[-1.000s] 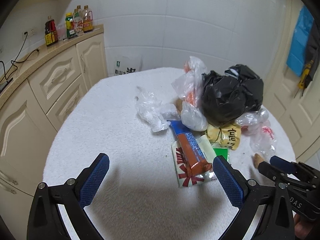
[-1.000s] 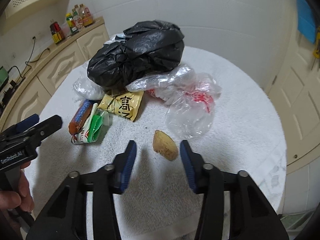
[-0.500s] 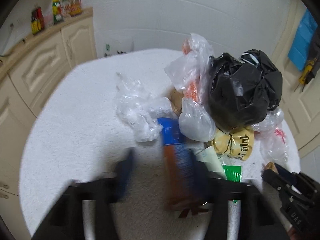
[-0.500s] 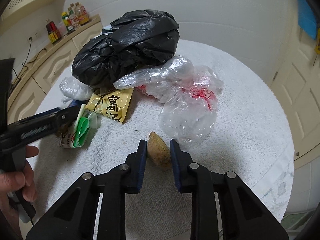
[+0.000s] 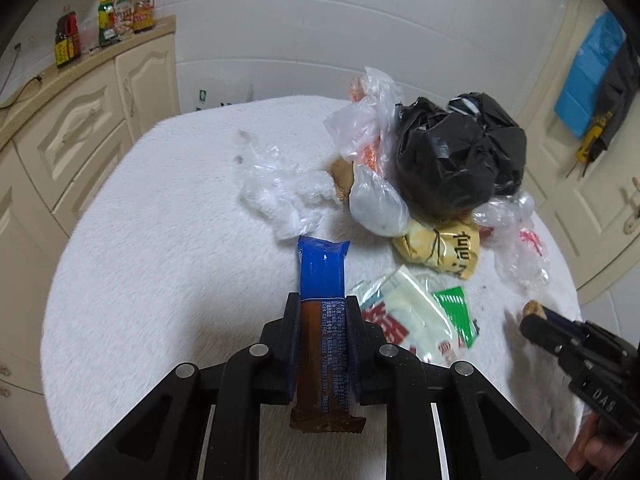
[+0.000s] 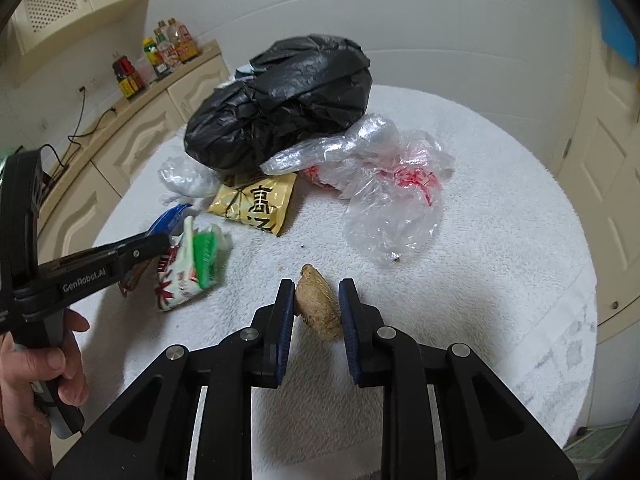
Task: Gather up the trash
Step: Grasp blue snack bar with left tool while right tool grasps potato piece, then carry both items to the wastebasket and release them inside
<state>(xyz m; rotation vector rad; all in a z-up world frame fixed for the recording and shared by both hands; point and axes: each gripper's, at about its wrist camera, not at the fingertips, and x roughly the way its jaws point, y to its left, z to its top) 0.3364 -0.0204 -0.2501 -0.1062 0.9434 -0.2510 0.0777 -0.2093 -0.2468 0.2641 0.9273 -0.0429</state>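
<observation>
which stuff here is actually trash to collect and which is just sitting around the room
Trash for the job:
blue-and-brown snack wrapper, held in the left gripper
brown food scrap, held in the right gripper
yellow packet
black bag
clear plastic bags

Just lying about:
sauce bottles
cabinets

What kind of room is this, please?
Most likely a home kitchen. Cream cabinets run under a countertop that carries sauce and oil bottles, and the back wall is white tile. The trash lies on a round table with a white cloth.
</observation>
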